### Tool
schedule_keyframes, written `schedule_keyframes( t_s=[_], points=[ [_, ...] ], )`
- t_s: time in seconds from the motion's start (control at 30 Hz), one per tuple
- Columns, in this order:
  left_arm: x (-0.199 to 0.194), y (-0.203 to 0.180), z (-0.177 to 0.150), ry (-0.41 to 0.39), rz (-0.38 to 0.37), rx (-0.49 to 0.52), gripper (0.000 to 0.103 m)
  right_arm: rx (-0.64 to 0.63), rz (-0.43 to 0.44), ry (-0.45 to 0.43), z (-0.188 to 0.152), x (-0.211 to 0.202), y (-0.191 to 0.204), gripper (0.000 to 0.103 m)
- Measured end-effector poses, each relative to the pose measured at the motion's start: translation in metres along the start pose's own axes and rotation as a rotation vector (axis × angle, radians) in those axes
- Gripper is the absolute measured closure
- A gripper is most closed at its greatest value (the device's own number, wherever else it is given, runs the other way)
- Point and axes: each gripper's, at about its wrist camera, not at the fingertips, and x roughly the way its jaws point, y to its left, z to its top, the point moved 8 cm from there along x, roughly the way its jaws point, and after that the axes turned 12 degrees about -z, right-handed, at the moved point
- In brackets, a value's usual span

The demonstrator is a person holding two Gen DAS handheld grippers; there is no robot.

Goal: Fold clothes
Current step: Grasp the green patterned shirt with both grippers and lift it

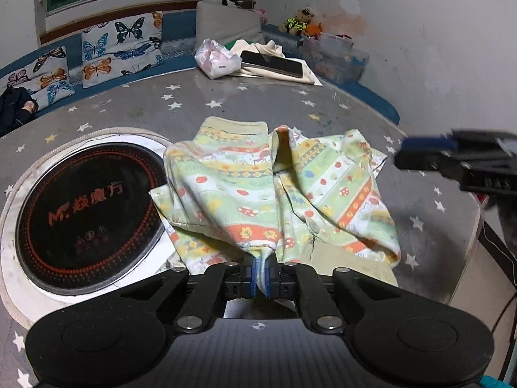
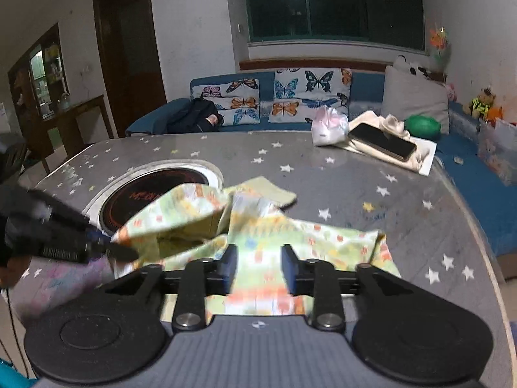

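Observation:
A small green, yellow and orange patterned garment (image 1: pixel 258 187) lies crumpled on the grey star-print table (image 1: pixel 258 103). My left gripper (image 1: pixel 260 274) is shut on the garment's near edge and lifts it a little. My right gripper (image 2: pixel 258 268) is open, its fingers apart just above the garment's near part (image 2: pixel 265 245), holding nothing. The right gripper also shows blurred at the right edge of the left wrist view (image 1: pixel 452 155). The left gripper shows at the left of the right wrist view (image 2: pixel 97 245), pinching the cloth.
A round black induction hob (image 1: pixel 87 203) is set in the table left of the garment. At the far edge lie a phone (image 1: pixel 271 63) on folded cream cloth and a plastic bag (image 1: pixel 215 56). A blue sofa with butterfly cushions (image 1: pixel 119 45) stands behind.

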Motion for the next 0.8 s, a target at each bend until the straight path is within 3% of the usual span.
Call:
schedule_keyframes(
  t_s=[0.17,0.3,0.37,0.43,0.5,0.53,0.63,0.67,0.73,0.8],
  points=[
    [0.004,0.000,-0.001,0.013,0.006,0.011,0.094,-0.075,-0.023,0.003,0.008,0.043,0.015,0.048],
    [0.004,-0.002,-0.001,0.022,0.018,0.032,0.088,-0.122,-0.043,0.014,0.012,0.081,0.028,0.045],
    [0.004,-0.003,0.001,0.021,0.029,0.046,0.068,-0.146,-0.054,0.017,0.014,0.101,0.034,0.041],
    [0.004,-0.003,0.006,0.013,0.049,0.058,0.057,-0.149,-0.068,0.011,0.009,0.111,0.039,0.036],
    [0.004,-0.004,0.012,0.002,0.059,0.079,0.052,-0.134,-0.072,0.025,0.009,0.122,0.036,0.037],
    [0.005,-0.005,0.016,-0.005,0.060,0.092,0.047,-0.122,-0.069,0.032,0.009,0.125,0.034,0.039],
    [0.013,-0.003,0.025,-0.010,0.069,0.118,0.045,-0.085,-0.060,0.053,0.007,0.134,0.027,0.076],
    [0.017,-0.002,0.028,-0.009,0.075,0.121,0.045,-0.073,-0.057,0.060,0.007,0.137,0.024,0.084],
    [0.027,0.002,0.035,-0.005,0.079,0.118,0.045,-0.028,-0.053,0.042,0.013,0.130,0.013,0.093],
    [0.038,0.006,0.040,-0.002,0.087,0.119,0.045,0.009,-0.053,0.012,0.018,0.117,0.004,0.097]
  ],
)
